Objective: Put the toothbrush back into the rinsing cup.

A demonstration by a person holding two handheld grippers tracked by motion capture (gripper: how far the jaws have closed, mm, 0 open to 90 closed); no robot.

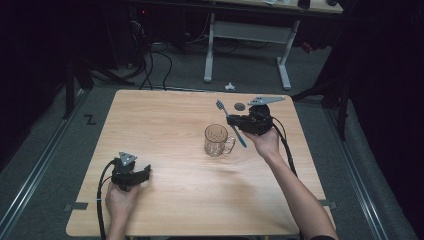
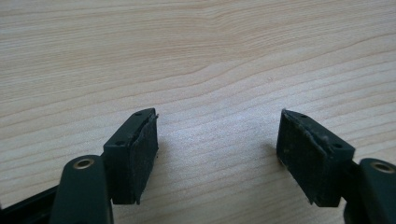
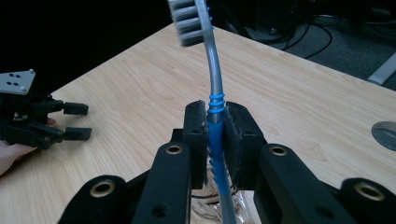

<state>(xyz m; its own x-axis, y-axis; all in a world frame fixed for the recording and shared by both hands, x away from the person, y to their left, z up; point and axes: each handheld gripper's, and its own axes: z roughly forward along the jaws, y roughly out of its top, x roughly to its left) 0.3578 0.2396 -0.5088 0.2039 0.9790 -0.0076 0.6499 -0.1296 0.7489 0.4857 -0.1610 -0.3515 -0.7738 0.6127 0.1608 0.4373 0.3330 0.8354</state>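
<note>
Beside the glass mug (image 1: 218, 140) near the middle of the table (image 1: 165, 120), the right hand-held gripper (image 1: 234, 121) clamps a toothbrush (image 1: 231, 123) by its blue handle. The brush's long axis slants, bristles up and away from the mug, its lower end apparently just over the mug's rim. Well apart from the mug, toward the person, the left hand-held gripper (image 1: 145, 172) rests on the wood, jaws wide and empty.
</note>
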